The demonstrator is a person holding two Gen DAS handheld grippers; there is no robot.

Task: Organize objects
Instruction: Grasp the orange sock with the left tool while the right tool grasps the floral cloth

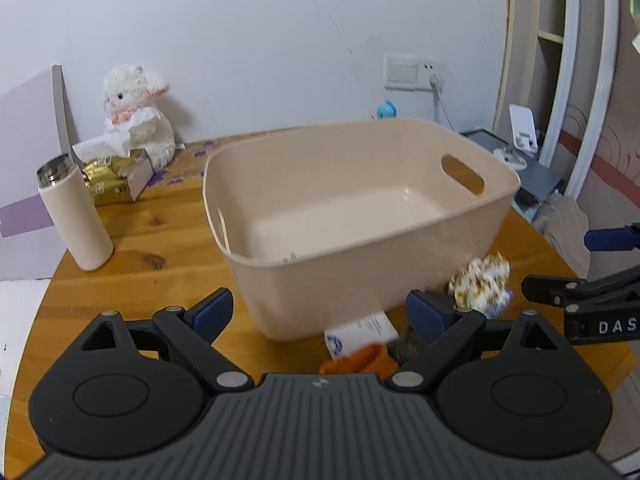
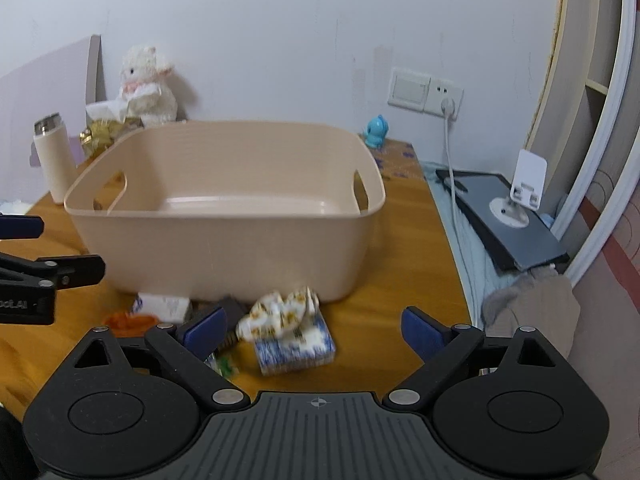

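A beige plastic basket [image 1: 460,236] [image 2: 224,248] with handle slots stands empty on the round wooden table [image 1: 152,248]. In front of it lie small items: a patterned tissue pack [image 2: 294,344] [image 1: 482,284], a white tube [image 1: 362,332] [image 2: 166,304], an orange item [image 1: 356,360] [image 2: 128,320] and a dark object [image 2: 234,308]. My left gripper [image 1: 320,314] is open, hovering just before the basket above the tube and orange item. Open as well, my right gripper [image 2: 314,328] frames the tissue pack without touching it.
A cream thermos [image 1: 76,216] [image 2: 52,160] stands at the left, with a gold tissue box [image 1: 116,176] and white plush toy [image 1: 138,116] behind it. A small blue toy [image 2: 374,132] sits by the wall. A dark tablet with a white stand [image 2: 516,204] lies off the table's right edge.
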